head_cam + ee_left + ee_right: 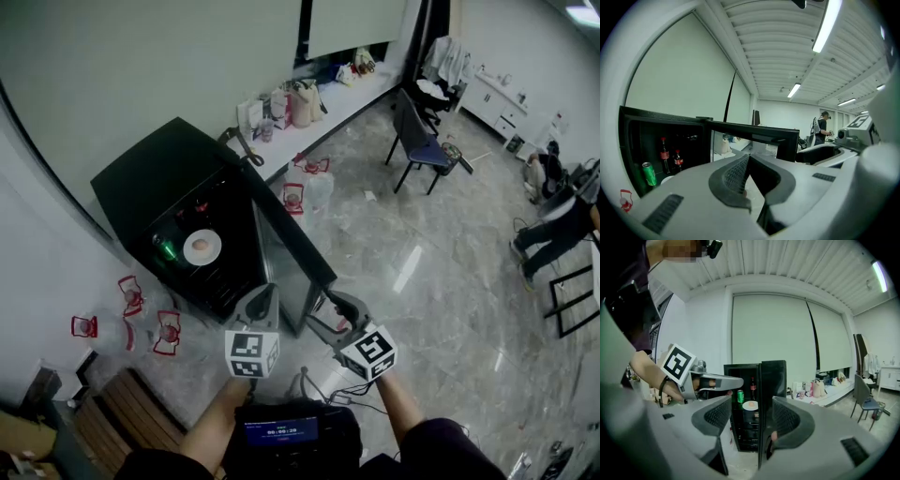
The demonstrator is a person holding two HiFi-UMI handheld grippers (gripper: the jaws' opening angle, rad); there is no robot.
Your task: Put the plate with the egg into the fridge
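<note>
A black mini fridge point(159, 192) stands with its door point(286, 234) swung wide. On a shelf inside sits the white plate point(202, 247) with the egg point(201, 245); the right gripper view shows that plate point(750, 405) too. My left gripper point(263, 298) is shut and empty, a little in front of the fridge opening; its jaws meet in its own view point(747, 161). My right gripper point(336, 302) is open at the door's free edge. In the right gripper view that door edge point(761, 427) stands between the jaws of the right gripper point(750, 420); I cannot tell whether they touch it.
A green can point(740, 396) and cola bottles point(663, 154) stand inside the fridge. Water jugs with red handles point(131, 295) sit on the floor on both sides of it. Farther off are a chair point(422, 141), a counter with bags point(300, 103) and a person point(553, 230).
</note>
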